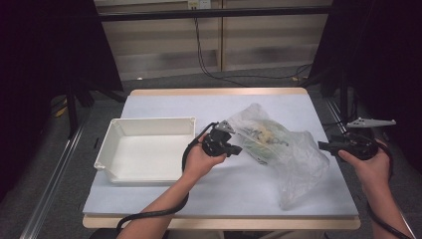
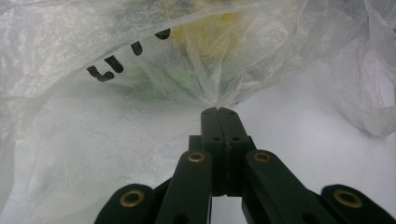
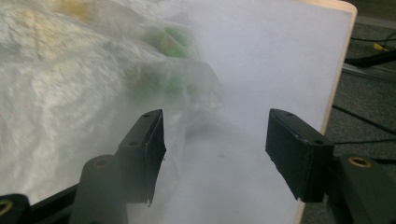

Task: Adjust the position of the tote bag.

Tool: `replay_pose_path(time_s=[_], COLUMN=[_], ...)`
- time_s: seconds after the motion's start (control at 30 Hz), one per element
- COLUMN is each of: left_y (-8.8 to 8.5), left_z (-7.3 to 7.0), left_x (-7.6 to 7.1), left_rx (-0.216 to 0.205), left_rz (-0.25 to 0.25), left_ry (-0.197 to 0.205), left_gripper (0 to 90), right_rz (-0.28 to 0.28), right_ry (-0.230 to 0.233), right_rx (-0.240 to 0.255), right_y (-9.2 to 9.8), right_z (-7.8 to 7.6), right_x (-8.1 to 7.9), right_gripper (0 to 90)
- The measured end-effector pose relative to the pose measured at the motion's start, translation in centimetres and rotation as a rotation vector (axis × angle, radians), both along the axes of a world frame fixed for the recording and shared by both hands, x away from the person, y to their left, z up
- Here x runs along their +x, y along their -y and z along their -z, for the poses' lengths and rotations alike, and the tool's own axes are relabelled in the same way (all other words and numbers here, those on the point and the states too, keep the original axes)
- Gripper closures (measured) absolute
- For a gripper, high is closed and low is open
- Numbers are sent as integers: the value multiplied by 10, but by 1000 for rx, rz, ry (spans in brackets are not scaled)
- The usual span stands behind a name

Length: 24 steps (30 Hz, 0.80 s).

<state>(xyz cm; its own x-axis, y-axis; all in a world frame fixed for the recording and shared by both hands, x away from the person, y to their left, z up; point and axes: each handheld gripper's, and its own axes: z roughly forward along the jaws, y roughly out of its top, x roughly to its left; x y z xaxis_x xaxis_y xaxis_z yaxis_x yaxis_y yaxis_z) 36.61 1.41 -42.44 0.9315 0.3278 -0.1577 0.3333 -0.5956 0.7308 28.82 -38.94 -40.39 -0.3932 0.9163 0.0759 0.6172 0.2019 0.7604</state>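
High view of a pale blue-grey bench (image 1: 164, 194) with a light wooden edge, bearing an empty white rectangular plastic tray (image 1: 149, 149) at centre left of the frame and a crumpled translucent plastic bag (image 1: 278, 149) at centre right, apart from the tray. The bag lies slack on its side; yellow and green contents, too blurred to name, show through the film, along with a few black printed marks. The left tongs (image 1: 238, 149), held by the hand at the middle of the frame, are shut tight on a gathered pleat of the bag; in the left gripper view the film (image 2: 219, 95) fans out from the closed tips. The right tongs (image 1: 323, 146) sit at the right edge of the bench, level and pointing toward the bag; in the right gripper view (image 3: 215, 149) their jaws stand apart with nothing clamped between them, the near end of the bag just beyond the left jaw. Handling, as judged: the film is thin, soft and slippery, light in itself, liable to stretch or tear under a sharp pull, and the loose contents will shift if it is tipped. A bunched fold or the free rim gives the surest hold; a single flat layer is likely to slip from the pads.
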Motion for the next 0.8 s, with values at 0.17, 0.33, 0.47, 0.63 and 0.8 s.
replay_pose_path(time_s=[0.17, 0.33, 0.47, 0.63, 0.8], left_y=[2, 4, 6, 10, 13], left_z=[0, 1, 1, 2, 1], left_x=[-1, -1, -2, -2, -4], left_rx=[-6, -1, 3, 8, 2], left_rz=[-2, 4, 9, 11, 20], left_ry=[-4, 2, 1, 2, 1], left_gripper=[900, 900, 900, 900, 900], right_rz=[-33, -54, -77, -133, -191], right_ry=[2, 16, 25, 25, 27], right_rx=[-1, 33, 55, 68, 88], right_y=[-15, -28, -41, -62, -84], right_z=[-5, -10, -16, -23, -26], right_x=[7, 14, 20, 25, 29], right_gripper=[373, 366, 359, 363, 352])
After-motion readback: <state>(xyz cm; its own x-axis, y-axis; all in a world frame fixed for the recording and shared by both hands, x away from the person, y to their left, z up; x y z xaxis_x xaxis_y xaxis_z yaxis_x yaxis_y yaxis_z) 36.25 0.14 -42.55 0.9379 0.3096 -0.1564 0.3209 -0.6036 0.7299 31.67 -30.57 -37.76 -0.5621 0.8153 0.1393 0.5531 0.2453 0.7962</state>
